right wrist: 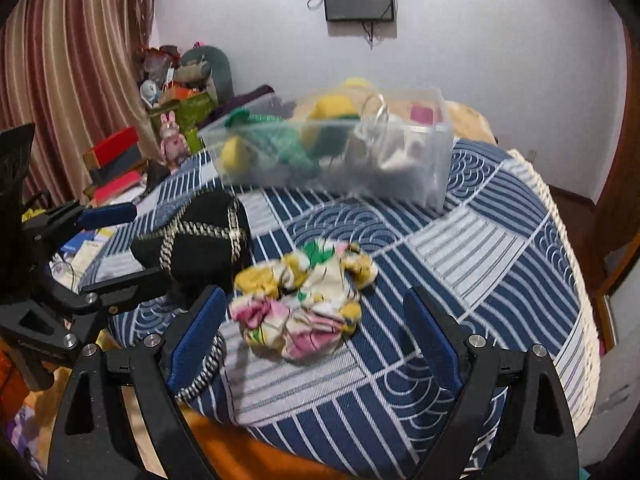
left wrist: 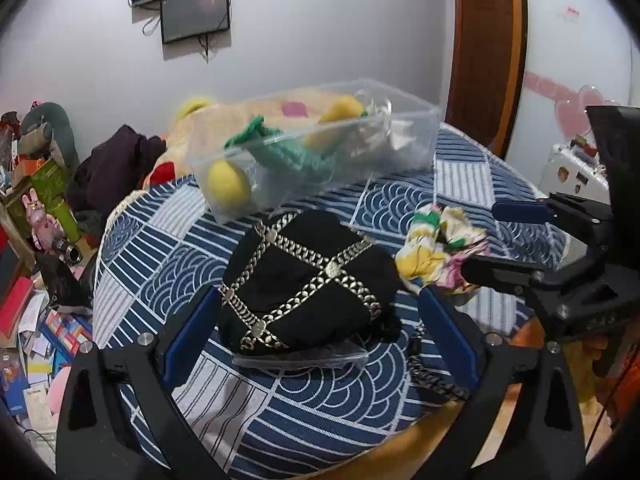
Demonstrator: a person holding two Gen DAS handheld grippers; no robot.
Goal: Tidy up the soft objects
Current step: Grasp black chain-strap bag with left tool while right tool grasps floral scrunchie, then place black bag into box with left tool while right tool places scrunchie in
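A black soft bag with gold chain straps (left wrist: 308, 284) lies on the blue patterned table cover, between the open fingers of my left gripper (left wrist: 320, 316). A crumpled floral cloth (left wrist: 444, 248) lies to its right. In the right wrist view that cloth (right wrist: 304, 304) lies between the open fingers of my right gripper (right wrist: 316, 312), with the black bag (right wrist: 200, 240) to the left. A clear plastic bin (left wrist: 316, 156) at the back holds yellow and green soft items; it also shows in the right wrist view (right wrist: 332, 148). Neither gripper holds anything.
The round table has a blue and white cover (right wrist: 480, 248). Clutter of boxes and toys (left wrist: 36, 208) sits on the left floor side. A curtain (right wrist: 68, 72) hangs at left and a wooden door (left wrist: 484, 48) stands at right.
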